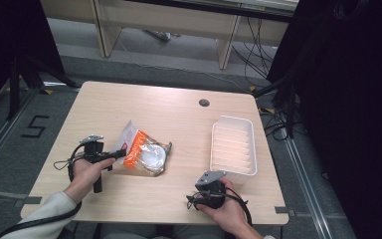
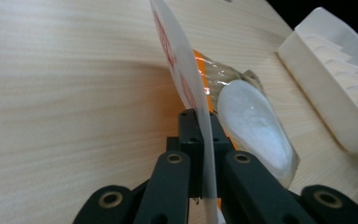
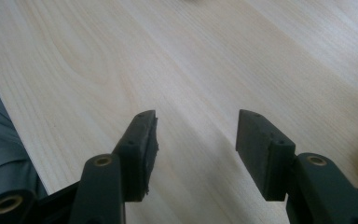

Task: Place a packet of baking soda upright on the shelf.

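Observation:
A clear packet point(image 1: 145, 152) with an orange-and-white label and a round white disc inside lies left of the table's middle. My left gripper point(image 1: 120, 154) is shut on the packet's white flap point(image 2: 177, 60), which stands up between the jaws; the left gripper point(image 2: 204, 122) shows the flap pinched edge-on, and the disc point(image 2: 254, 123) lies just beyond. My right gripper point(image 1: 199, 198) rests near the front edge, right of centre, in a hand. In the right gripper view the right gripper point(image 3: 196, 135) stands open over bare wood with nothing between its fingers.
A white ribbed tray point(image 1: 251, 144) sits at the table's right side, also at the right of the left gripper view point(image 2: 326, 70). The wooden table point(image 1: 154, 104) has a cable hole point(image 1: 204, 102) at the back. Dark floor and cables surround it.

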Available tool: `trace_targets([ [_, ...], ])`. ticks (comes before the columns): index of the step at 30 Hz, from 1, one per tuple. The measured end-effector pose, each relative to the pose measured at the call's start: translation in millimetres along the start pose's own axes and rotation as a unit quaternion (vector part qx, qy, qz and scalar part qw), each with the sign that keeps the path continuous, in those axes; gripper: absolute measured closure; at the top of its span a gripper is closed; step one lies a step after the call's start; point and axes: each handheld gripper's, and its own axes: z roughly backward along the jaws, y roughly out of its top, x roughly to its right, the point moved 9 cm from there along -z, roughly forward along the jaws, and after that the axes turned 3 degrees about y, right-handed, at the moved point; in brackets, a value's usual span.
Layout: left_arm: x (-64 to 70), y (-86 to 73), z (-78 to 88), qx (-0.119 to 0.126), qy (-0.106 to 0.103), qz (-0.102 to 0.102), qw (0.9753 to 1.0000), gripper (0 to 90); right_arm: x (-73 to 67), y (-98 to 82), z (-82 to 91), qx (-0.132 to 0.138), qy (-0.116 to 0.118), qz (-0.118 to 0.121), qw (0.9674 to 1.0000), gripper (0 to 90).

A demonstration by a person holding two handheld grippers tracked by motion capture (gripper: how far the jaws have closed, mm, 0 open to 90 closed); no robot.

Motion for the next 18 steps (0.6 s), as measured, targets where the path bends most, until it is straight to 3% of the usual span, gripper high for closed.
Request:
trace_targets([
  [3,9.9,7.3,3.6,0.009,-0.019,-0.031,0.9993,89.3,-0.2,0.8,0.2,0.002,-0.001,0.002,1.0,48.7],
  [7,27.1,14.9,7.6,0.017,-0.037,-0.078,0.9961,89.4,-1.3,0.4,0.3,0.002,0.0,-0.004,1.0,48.6],
  [11,39.5,20.6,10.9,0.022,-0.048,-0.101,0.9934,89.5,-1.2,1.9,4.0,-0.001,0.004,0.003,1.0,48.8],
  [12,41.8,21.8,11.5,0.024,-0.049,-0.103,0.9932,89.5,-0.4,5.2,0.7,0.022,-0.005,0.007,0.9997,48.7],
  [16,53.0,27.0,15.0,0.026,-0.057,-0.126,0.9901,89.5,-0.1,3.6,2.3,0.009,-0.003,0.007,0.9999,48.7],
  [17,55.7,28.6,15.9,0.028,-0.059,-0.135,0.9886,89.6,-0.3,4.9,0.9,0.019,-0.004,0.004,0.9998,48.7],
  [18,59.3,29.9,16.9,0.027,-0.061,-0.145,0.9872,89.5,-0.1,4.0,2.6,0.01,-0.002,0.006,0.9999,48.7],
])
